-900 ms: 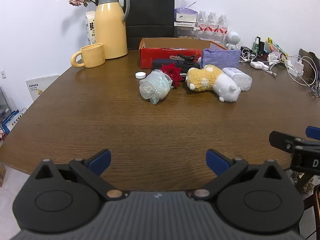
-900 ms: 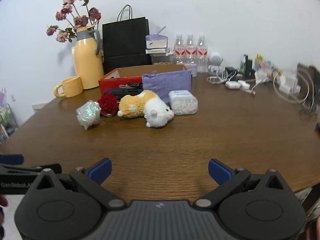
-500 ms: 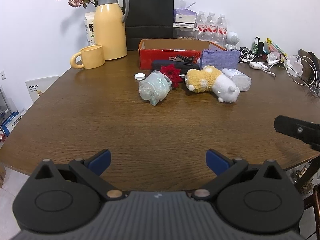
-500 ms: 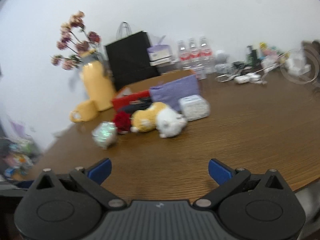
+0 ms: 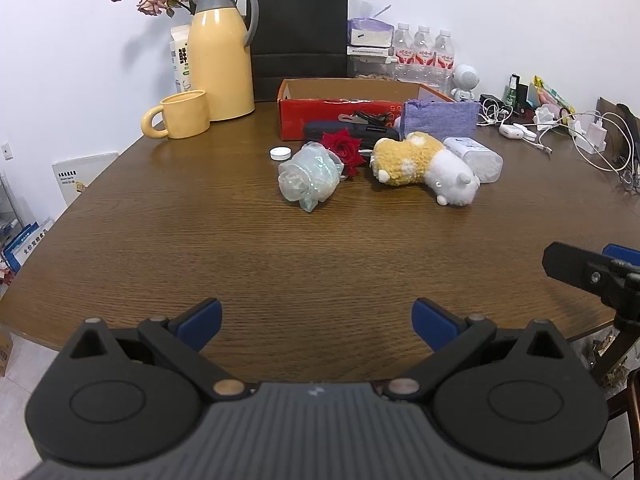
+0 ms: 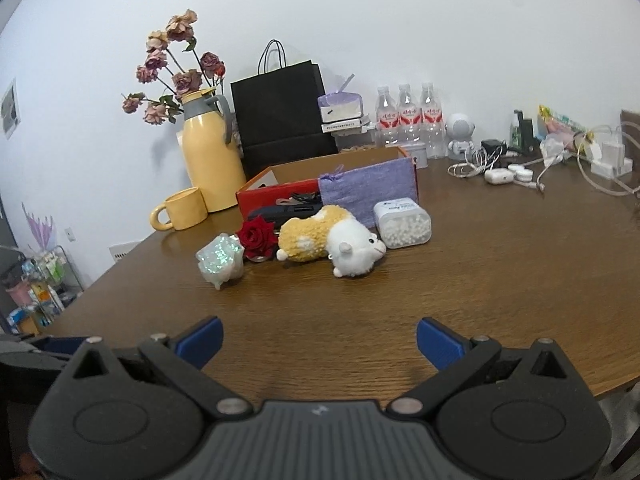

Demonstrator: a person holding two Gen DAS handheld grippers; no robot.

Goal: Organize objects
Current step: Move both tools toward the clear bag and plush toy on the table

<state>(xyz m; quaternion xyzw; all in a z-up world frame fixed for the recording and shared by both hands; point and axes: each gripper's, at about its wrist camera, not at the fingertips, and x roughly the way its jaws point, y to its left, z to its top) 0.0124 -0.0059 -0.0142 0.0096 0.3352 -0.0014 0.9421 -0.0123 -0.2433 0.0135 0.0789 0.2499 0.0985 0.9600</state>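
A yellow-and-white plush toy [image 5: 424, 167] [image 6: 330, 240], a red rose [image 5: 342, 148] [image 6: 256, 234], a crumpled iridescent wrapper [image 5: 310, 178] [image 6: 220, 259], a clear box of white beads [image 5: 474, 159] [image 6: 402, 222], a purple pouch [image 5: 440, 120] [image 6: 366, 192] and a dark case [image 5: 350, 130] lie in front of an open red cardboard box [image 5: 340, 114] [image 6: 280, 188]. My left gripper [image 5: 316, 318] is open and empty above the near table edge. My right gripper [image 6: 318, 342] is open and empty, also near the front edge.
A yellow thermos [image 5: 220, 52] with dried flowers, a yellow mug [image 5: 180, 115], a black paper bag [image 5: 298, 36], water bottles [image 5: 424, 50] and tangled chargers [image 5: 576, 132] line the back. A small white cap [image 5: 279, 153] lies by the wrapper.
The right gripper has swung and tilted, now viewing the table from farther right with the objects a little closer. The left gripper has barely moved.
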